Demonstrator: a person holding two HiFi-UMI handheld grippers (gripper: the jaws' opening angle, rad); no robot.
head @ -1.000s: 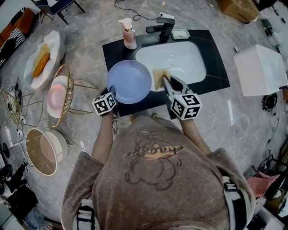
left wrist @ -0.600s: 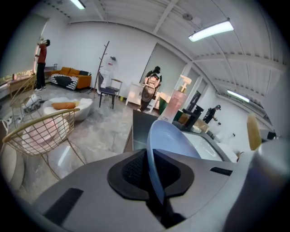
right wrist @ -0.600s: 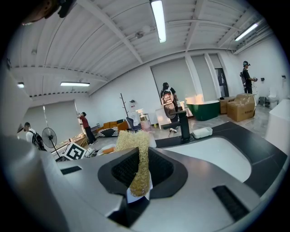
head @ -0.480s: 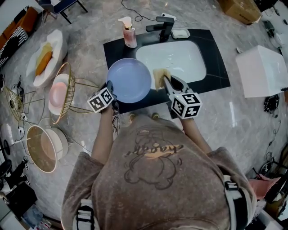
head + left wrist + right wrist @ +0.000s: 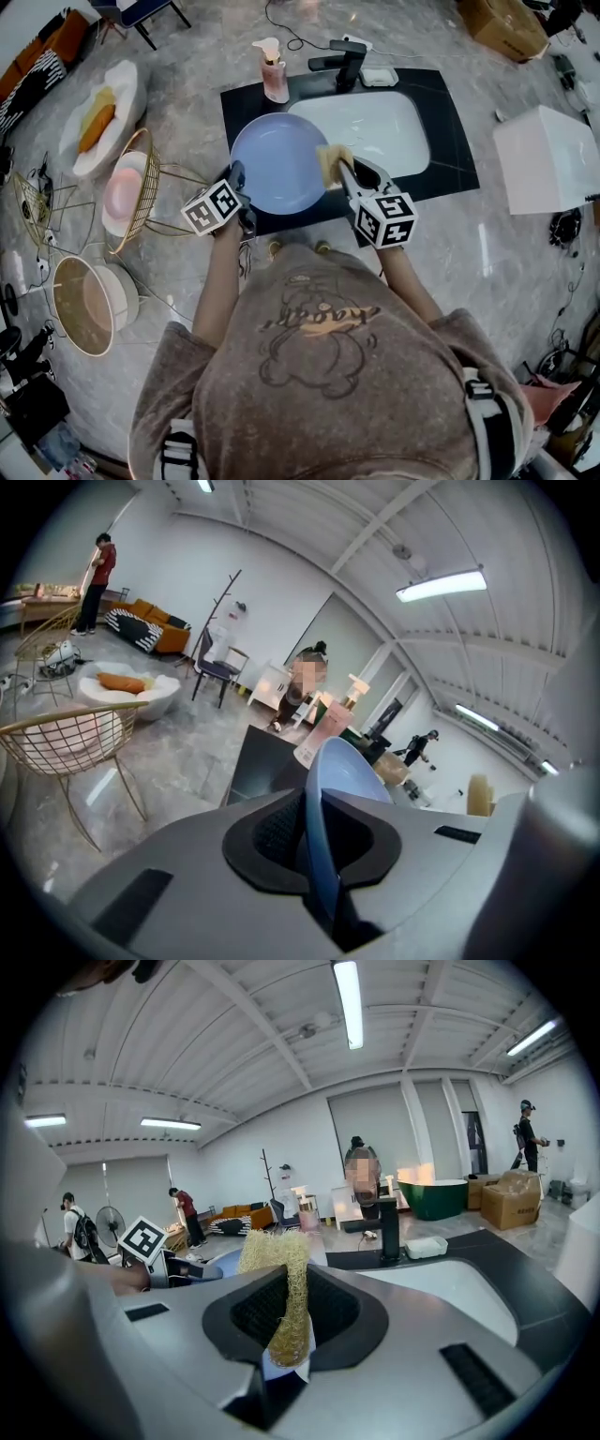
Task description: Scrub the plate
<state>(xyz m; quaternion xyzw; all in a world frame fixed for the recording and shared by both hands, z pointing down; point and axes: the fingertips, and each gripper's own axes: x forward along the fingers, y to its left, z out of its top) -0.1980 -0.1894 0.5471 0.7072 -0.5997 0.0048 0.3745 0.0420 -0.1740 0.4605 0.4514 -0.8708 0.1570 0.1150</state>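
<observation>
Head view: the counter [image 5: 187, 112] carries the sink [image 5: 375, 131]. The plate [image 5: 277, 164] sits over the sink's left edge, its rim clamped in the left tongs [image 5: 238, 178]. The right tongs [image 5: 345, 173] are closed on a sponge [image 5: 333, 159] at the plate's right edge.

Smooth glossy plate [image 5: 278, 162], coarse fibrous loofah scrubber [image 5: 277, 1274], polished marble floor [image 5: 187, 94].

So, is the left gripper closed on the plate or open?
Shut on it: the left gripper pinches the rim of the blue plate between both pads.
</observation>
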